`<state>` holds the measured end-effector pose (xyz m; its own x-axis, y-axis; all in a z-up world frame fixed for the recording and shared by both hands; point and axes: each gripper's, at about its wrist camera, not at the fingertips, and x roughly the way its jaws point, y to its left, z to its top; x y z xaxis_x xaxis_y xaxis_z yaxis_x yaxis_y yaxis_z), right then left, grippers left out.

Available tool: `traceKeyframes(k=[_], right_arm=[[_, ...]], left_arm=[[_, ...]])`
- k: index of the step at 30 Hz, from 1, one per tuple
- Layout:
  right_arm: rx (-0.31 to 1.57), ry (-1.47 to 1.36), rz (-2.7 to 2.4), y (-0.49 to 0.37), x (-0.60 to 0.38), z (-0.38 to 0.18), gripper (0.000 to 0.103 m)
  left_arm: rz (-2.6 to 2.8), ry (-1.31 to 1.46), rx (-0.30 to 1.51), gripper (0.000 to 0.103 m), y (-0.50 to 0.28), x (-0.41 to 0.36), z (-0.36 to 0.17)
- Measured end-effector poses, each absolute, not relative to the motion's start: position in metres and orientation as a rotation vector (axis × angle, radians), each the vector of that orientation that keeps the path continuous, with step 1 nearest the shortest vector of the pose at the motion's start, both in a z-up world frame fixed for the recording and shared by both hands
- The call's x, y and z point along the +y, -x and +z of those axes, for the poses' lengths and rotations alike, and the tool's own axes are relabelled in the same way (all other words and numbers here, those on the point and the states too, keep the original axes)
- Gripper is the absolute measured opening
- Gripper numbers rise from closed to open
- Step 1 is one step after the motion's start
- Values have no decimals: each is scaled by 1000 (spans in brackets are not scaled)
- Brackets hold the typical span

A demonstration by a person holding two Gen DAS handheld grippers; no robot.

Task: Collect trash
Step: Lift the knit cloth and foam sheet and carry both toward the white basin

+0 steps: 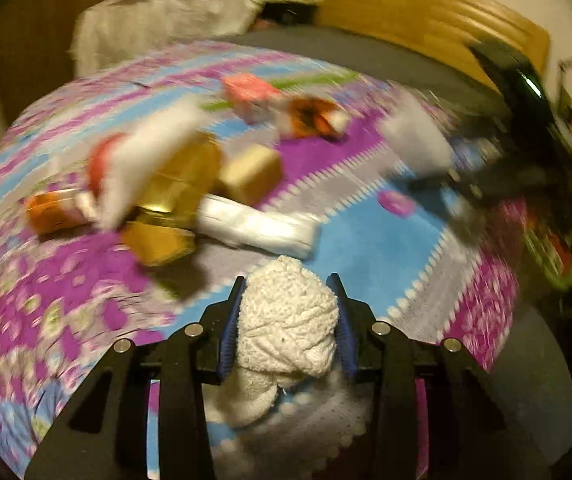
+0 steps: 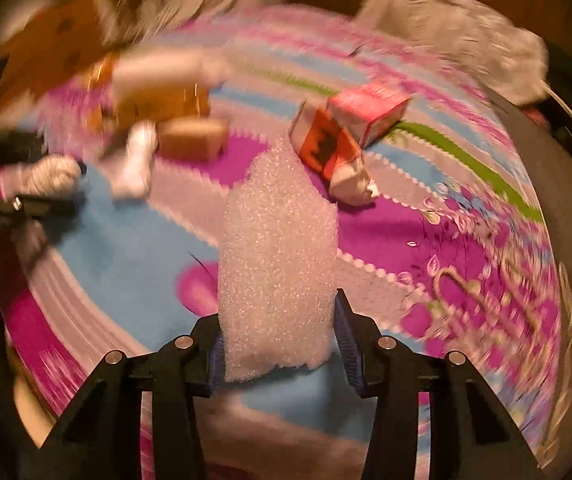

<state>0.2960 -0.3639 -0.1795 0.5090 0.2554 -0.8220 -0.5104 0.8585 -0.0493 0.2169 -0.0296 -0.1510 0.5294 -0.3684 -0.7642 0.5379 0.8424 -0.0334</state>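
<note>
So both tongs are loaded right now. The left gripper [image 1: 288, 322] has its blue pads pinched onto a crumpled white paper towel wad [image 1: 288, 320], with a tail of it hanging below the jaws. The right gripper [image 2: 280, 344] is clamped on a strip of white packing foam [image 2: 276, 256], gripped near its lower end so most of it sticks out forward.

Both are over the near edge of the bright purple-and-blue blanket [image 1: 374, 248]. Further in, toward the middle, there's more trash: a flat white wrapper [image 1: 258, 228], gold packaging [image 1: 178, 184], a small tan box [image 2: 192, 138], then an orange carton [image 2: 330, 152] and a pink box [image 2: 368, 114] nearer the far edge.

My worry: that foam is squishy and held by one end, so a quick swing could wiggle it free. The paper wad looks loosely bunched too, so the dangling bit could snag on the pile. Everything's blurry.
</note>
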Motion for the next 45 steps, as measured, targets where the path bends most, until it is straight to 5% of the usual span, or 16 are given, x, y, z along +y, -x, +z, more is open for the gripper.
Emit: traceKeyframes(k=[17,45], right_arm=[[427,32,141,-185,-289,-67,48],[310,44,171,-153,-203,10,48]], left_arm=[[-79,41,533,38,-166,6,-69],[104,96,382,38,-135,58,-11]])
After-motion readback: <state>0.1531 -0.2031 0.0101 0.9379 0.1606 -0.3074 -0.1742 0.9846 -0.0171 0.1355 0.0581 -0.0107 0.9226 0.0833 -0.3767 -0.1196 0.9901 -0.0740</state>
